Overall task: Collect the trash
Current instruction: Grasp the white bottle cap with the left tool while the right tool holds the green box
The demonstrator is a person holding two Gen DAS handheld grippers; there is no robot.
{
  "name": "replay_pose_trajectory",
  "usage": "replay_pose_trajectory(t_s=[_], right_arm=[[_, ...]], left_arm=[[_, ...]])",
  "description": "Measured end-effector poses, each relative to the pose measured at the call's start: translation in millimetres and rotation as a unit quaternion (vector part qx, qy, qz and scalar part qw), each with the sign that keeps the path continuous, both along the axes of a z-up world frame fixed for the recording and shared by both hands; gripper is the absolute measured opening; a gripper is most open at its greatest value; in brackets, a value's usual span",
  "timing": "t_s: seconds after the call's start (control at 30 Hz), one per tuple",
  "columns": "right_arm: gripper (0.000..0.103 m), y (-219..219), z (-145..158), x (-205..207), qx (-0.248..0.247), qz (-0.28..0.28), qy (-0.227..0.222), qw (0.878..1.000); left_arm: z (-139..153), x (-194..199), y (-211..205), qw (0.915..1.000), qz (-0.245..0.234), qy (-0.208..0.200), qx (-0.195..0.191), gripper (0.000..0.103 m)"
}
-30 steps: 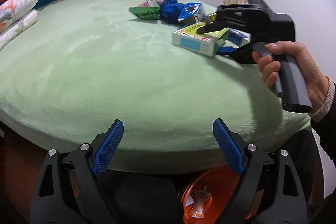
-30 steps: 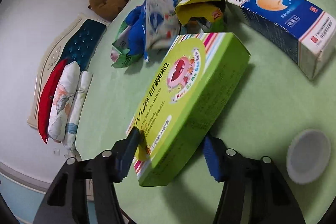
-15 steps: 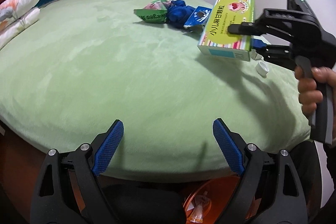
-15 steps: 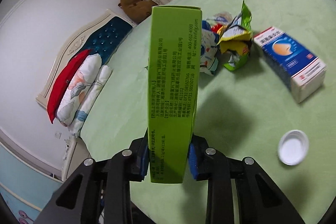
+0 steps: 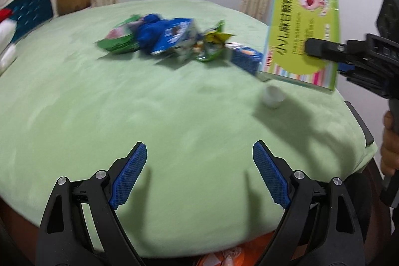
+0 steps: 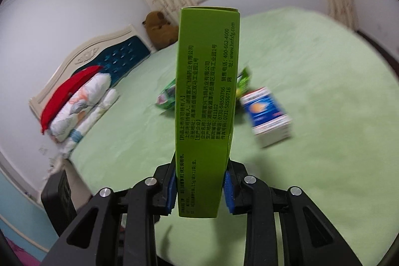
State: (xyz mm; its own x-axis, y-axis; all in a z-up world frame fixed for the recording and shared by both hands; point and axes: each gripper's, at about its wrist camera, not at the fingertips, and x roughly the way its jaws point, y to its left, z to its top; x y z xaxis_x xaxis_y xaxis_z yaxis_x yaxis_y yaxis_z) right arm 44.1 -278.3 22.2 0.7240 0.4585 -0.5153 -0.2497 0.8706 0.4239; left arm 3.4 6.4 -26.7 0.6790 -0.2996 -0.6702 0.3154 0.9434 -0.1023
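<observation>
The right gripper (image 6: 199,187) has its fingers clamped on the narrow sides of a green box (image 6: 207,91) — held upright, lifted clear of the bed (image 6: 324,141). The left gripper (image 5: 199,178) hovers over the bed's near edge, fingers spread wide with nothing between them. A blue-and-white box (image 6: 268,115), crumpled wrappers (image 5: 162,36) and a small white cap (image 5: 273,97) lie toward the bed's far right side.

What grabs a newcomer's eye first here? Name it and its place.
The bright green box stands out, clamped on edge in the right gripper and lifted above the green bedspread. Behind it lies a heap of wrappers mid-bed, with a small white cap nearer.
</observation>
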Motion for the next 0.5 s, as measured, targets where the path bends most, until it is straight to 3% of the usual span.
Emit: replay_pose_trajectory(t_s=[0.2, 0.37, 0.5], right_arm=[[0.030, -58, -1, -25, 0.013, -0.062, -0.002, 0.998], [0.030, -82, -4, -43, 0.017, -0.085, -0.003, 0.996], [0.030, -93, -6, -55, 0.013, -0.095, -0.010, 0.995]], left_arm=[[0, 21, -66, 0.9991, -0.037, -0.010, 0.018, 0.085], [-7, 44, -101, 0.9991, -0.041, 0.008, 0.005, 0.085], [-16, 59, -120, 0.9993, -0.026, 0.014, 0.023, 0.085]])
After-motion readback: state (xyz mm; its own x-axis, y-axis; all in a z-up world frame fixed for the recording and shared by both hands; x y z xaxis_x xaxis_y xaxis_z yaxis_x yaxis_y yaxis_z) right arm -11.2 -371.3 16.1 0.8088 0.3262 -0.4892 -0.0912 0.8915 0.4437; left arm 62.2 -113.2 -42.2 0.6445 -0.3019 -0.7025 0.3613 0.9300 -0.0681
